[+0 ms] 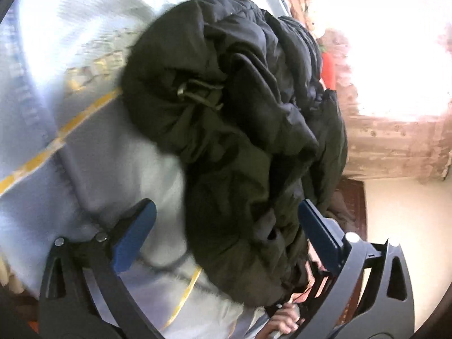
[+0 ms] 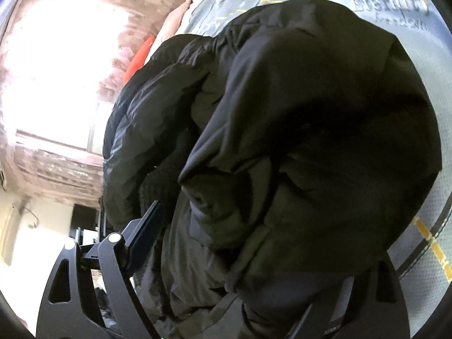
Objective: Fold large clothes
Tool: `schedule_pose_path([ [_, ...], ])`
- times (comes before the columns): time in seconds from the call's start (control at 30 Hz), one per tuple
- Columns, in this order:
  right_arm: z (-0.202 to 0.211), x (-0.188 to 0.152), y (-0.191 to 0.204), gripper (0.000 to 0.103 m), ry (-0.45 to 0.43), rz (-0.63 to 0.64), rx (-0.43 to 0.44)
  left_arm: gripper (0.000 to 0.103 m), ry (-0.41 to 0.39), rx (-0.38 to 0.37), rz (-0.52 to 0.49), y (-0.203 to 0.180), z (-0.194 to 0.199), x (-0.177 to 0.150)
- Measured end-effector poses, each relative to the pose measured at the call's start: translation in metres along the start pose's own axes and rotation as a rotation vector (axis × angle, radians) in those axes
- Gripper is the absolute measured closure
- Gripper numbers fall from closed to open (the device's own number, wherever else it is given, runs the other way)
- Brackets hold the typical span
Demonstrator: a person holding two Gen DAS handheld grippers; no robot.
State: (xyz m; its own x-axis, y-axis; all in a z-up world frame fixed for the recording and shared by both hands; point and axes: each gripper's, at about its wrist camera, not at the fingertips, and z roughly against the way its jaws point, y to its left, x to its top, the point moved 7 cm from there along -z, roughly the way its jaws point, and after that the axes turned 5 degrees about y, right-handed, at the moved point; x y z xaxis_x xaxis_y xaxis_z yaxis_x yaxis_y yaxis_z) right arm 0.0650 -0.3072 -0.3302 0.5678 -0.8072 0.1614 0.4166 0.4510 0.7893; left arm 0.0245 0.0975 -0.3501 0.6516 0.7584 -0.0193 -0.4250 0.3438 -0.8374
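The dark padded jacket (image 1: 240, 130) lay bunched in a heap on the bed's pale blue cover (image 1: 84, 28), reaching the bed edge nearest us. Our left gripper (image 1: 226, 234) stood wide apart around its near folds, gripping nothing. Of our right gripper (image 2: 243, 243) we saw one finger against the bulk, so we could not tell its hold; we judged a hem should be pinched, clear of the buckled strap (image 1: 197, 90).

Jacket (image 1: 240, 141): dark puffy cloth w/ slight sheen; bedspread (image 1: 56, 56): pale matt woven cloth.
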Motion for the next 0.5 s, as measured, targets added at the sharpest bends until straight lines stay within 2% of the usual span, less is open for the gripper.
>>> schedule_pose_path([
  [0.07, -0.002, 0.000, -0.001, 0.016, -0.001, -0.005, -0.001, 0.002, -0.028, -0.020, -0.014, -0.006, -0.008, 0.009],
  [0.13, -0.004, 0.000, -0.004, 0.016, 0.005, -0.006, -0.003, 0.002, -0.031, -0.092, -0.063, -0.023, -0.021, 0.019],
  [0.17, -0.005, 0.001, -0.004, 0.016, 0.007, -0.007, -0.002, 0.002, -0.029, -0.105, -0.076, -0.027, -0.024, 0.020],
  [0.3, -0.007, 0.000, -0.004, 0.016, 0.013, 0.014, -0.003, 0.003, -0.074, -0.038, -0.145, -0.033, -0.039, 0.022],
  [0.33, -0.010, -0.002, 0.000, 0.019, 0.012, 0.023, -0.011, 0.012, -0.090, -0.029, -0.161, -0.036, -0.040, 0.021],
  [0.37, -0.010, -0.003, 0.000, 0.022, 0.012, 0.039, -0.039, 0.053, -0.104, -0.004, -0.180, -0.037, -0.040, 0.019],
  [0.4, -0.011, -0.003, -0.002, 0.029, 0.010, 0.055, -0.073, 0.065, -0.094, 0.040, -0.204, -0.035, -0.044, 0.018],
  [0.5, -0.015, -0.004, -0.007, 0.052, 0.001, 0.084, -0.136, 0.074, -0.112, 0.033, -0.207, -0.034, -0.043, 0.016],
])
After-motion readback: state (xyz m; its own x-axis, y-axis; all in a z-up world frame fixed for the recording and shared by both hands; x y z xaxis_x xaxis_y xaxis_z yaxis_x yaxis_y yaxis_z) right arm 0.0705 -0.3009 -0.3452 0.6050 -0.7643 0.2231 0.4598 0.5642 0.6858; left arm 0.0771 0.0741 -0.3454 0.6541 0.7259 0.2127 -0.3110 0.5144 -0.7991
